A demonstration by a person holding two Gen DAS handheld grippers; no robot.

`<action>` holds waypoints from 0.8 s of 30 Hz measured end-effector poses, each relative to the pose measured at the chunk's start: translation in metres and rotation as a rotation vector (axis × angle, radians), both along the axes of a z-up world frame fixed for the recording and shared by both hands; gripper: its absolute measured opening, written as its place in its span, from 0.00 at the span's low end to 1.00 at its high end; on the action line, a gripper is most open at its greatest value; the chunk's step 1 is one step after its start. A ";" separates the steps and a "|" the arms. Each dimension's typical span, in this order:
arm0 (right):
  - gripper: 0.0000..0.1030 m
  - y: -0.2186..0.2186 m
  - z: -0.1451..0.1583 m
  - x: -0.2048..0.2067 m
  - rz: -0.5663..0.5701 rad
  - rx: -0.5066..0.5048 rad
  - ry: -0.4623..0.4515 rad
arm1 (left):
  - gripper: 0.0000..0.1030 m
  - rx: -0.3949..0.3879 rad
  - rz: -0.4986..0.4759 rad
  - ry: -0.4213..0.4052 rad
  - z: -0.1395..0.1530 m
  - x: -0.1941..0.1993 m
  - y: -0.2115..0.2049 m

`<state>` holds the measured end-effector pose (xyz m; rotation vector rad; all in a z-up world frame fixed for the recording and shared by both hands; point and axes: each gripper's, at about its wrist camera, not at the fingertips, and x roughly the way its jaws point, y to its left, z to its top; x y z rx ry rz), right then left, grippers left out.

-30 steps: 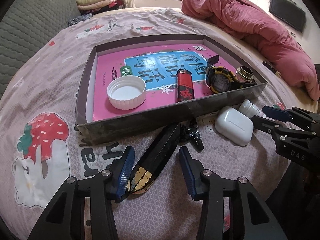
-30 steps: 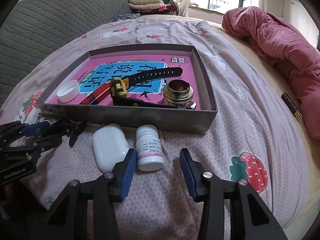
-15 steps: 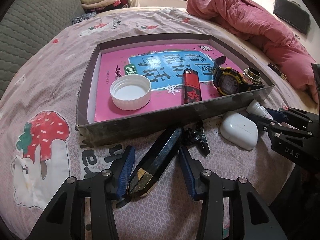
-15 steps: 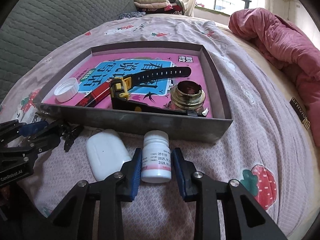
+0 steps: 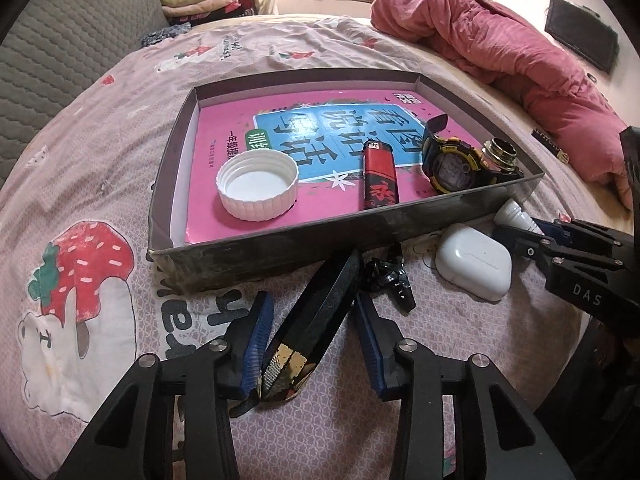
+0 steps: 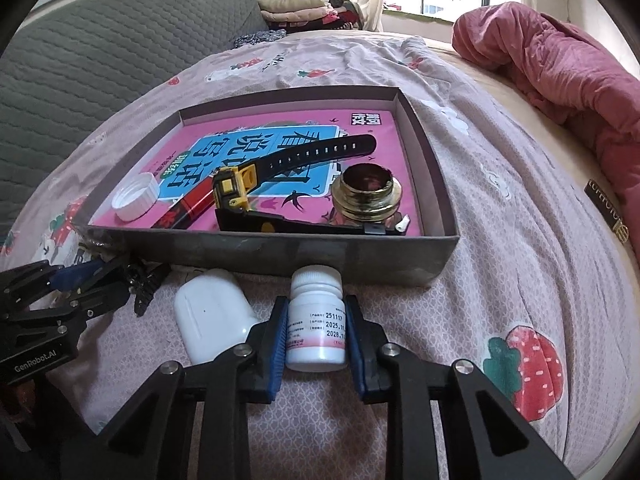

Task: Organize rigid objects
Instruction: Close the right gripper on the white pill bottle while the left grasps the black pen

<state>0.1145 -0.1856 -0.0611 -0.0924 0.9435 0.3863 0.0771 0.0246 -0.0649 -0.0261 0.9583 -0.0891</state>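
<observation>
Right tongs [image 6: 316, 332] closing on the white pill bottle [image 6: 316, 320], pads look seated on its sides, on the bed just outside the tray [image 6: 280, 254]. Left tongs [image 5: 308, 344] closing astride the black bar [image 5: 320, 312]; left pad seems to touch, right doesn't. Both staged for tray.

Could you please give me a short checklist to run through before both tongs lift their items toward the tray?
1. Right tongs closing, white pill bottle between them, both pads touching its sides: ok.
2. Left tongs closing around the long black case, but a gap shows at one pad: not ok.
3. Bottle apart from the white earbud case: ok.
4. Small black clip free of the black case's far end: cannot tell.
5. Bare floor left inside the tray for both items: ok.
</observation>
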 end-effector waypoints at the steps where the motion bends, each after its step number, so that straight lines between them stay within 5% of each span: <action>1: 0.26 -0.001 0.000 0.000 -0.003 0.000 0.000 | 0.40 0.004 -0.002 -0.001 0.000 -0.001 -0.001; 24: 0.26 0.000 0.017 -0.024 -0.004 0.022 0.009 | 0.26 -0.032 -0.018 0.005 0.007 -0.008 -0.001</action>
